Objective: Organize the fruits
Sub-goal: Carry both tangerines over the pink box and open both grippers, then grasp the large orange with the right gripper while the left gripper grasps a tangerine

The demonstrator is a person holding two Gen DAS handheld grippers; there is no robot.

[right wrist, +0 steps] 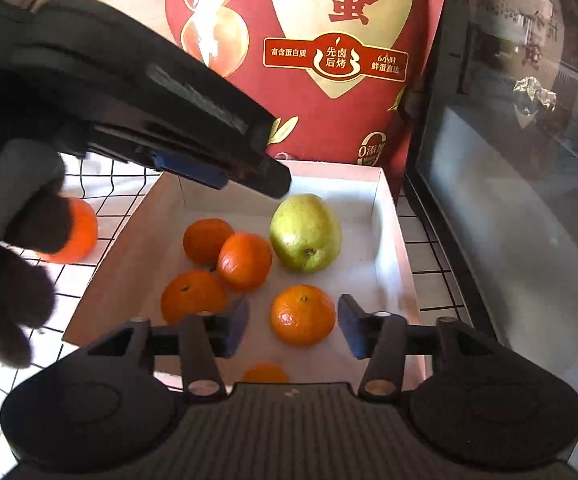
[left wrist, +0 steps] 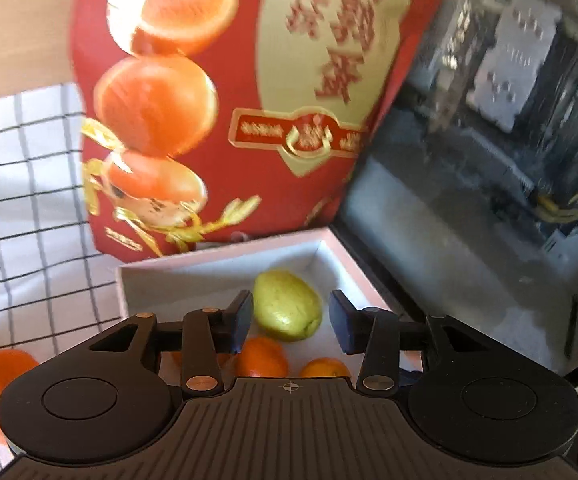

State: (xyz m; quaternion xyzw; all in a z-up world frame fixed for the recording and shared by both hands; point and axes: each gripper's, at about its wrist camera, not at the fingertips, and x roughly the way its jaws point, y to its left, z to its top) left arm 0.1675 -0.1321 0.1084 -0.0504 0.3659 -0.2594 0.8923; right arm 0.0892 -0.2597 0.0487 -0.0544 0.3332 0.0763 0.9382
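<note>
Fruits are mostly sitting in the white box (right wrist: 389, 240) already: from my right wrist camera I count a green pear (right wrist: 307, 234) toward the back, with a cluster of three mandarins (right wrist: 245, 261) to its left, one more mandarin (right wrist: 303, 314) closer to me, and another peeking out at the bottom edge, half hidden by the rig. My right hand-held gripper (right wrist: 295, 330) hovers over the near end of the box with its jaws spread; that closer mandarin shows between the pads, but they aren't pressing on it, so nothing's gripped. My left hand-held gripper (left wrist: 291, 322) is also spread and empty, looking down into the same box with the pear just past its fingertips. In the right view it reaches in from the left above the box, held by a dark gloved hand (right wrist: 17, 260). One loose mandarin (right wrist: 79, 236) lies outside the box on the left, on the checked cloth (right wrist: 101, 216) covering the counter. Behind the box stands a big red bag (right wrist: 329, 60) with gold print. To the right there's a dark glass panel (right wrist: 509, 200).
</note>
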